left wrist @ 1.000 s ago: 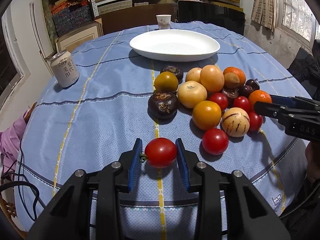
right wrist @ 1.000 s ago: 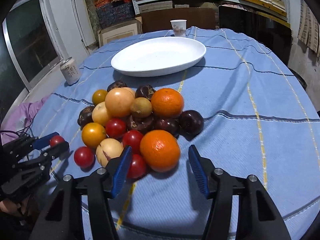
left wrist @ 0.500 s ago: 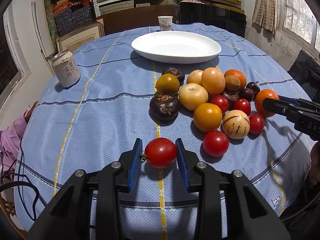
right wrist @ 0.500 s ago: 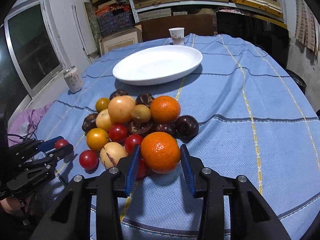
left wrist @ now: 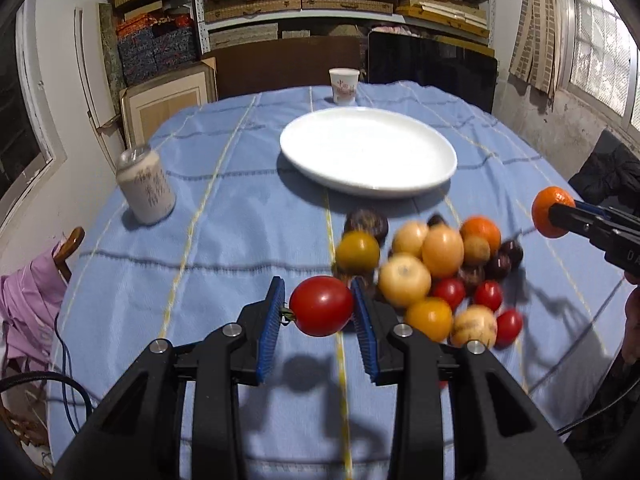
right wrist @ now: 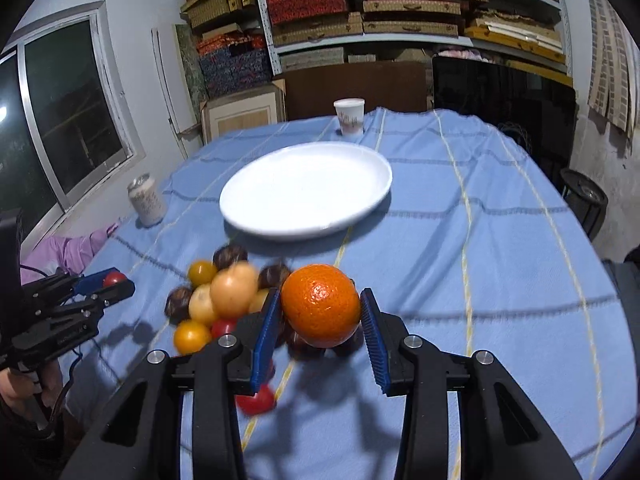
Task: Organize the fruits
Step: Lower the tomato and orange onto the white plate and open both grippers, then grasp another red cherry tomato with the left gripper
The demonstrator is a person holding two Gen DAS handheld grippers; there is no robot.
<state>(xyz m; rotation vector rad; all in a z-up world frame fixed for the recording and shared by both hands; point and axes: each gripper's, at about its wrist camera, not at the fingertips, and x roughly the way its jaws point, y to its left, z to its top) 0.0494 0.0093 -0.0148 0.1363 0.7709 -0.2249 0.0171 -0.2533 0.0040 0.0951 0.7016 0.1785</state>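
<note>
My left gripper [left wrist: 318, 312] is shut on a red tomato [left wrist: 321, 311] and holds it above the blue tablecloth, near the left edge of the fruit pile [left wrist: 432, 276]. My right gripper [right wrist: 320, 312] is shut on an orange [right wrist: 321, 305] and holds it above the pile [right wrist: 216, 300]. The orange also shows at the right of the left wrist view [left wrist: 551, 212]. The tomato shows small in the right wrist view [right wrist: 115, 279]. A white oval plate [left wrist: 368, 154] lies empty beyond the pile; it also shows in the right wrist view [right wrist: 306, 188].
A drink can [left wrist: 146, 186] stands at the left of the table. A paper cup [left wrist: 342, 86] stands at the far edge behind the plate. A red tomato [right wrist: 256, 400] lies under my right gripper. Shelves with boxes line the back wall.
Both grippers have lifted off the table with their fruit and tilted up towards the plate. The right gripper closed on the orange and raised it out of the pile.
</note>
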